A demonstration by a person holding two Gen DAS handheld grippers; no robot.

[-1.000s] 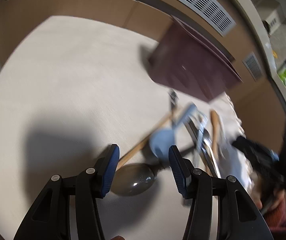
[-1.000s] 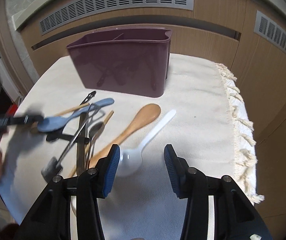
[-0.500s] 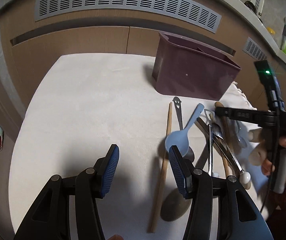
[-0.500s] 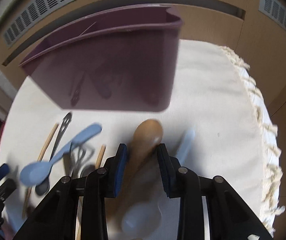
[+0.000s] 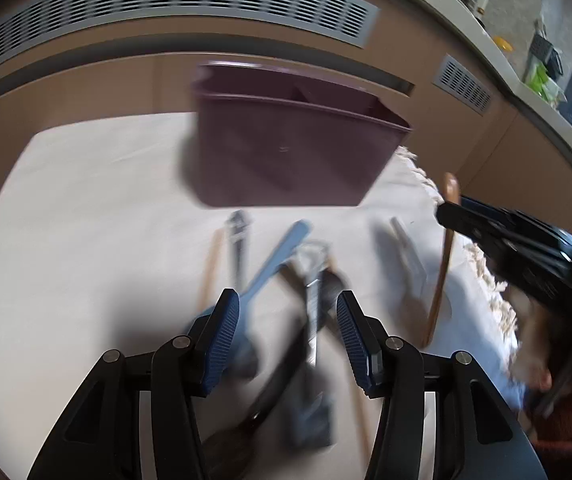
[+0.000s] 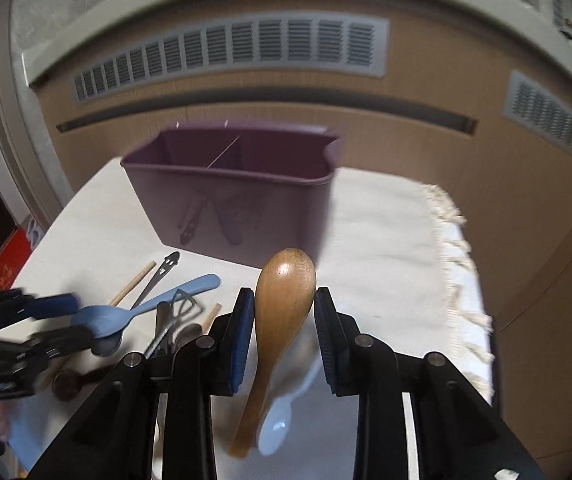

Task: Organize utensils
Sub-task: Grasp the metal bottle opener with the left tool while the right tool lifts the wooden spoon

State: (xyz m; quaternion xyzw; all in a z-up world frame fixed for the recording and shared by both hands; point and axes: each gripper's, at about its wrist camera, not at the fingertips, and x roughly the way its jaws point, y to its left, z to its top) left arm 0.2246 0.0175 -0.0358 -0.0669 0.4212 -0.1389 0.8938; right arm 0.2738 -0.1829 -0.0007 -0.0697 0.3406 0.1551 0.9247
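Motion blur smears the utensil pile at lower centre of the left wrist view, leaving individual pieces hard to tell apart. At the right edge of that view, a hand is cut off and blurred. In the right wrist view, a wooden spoon hides most of a white spoon, and the bin's compartments show only partly.
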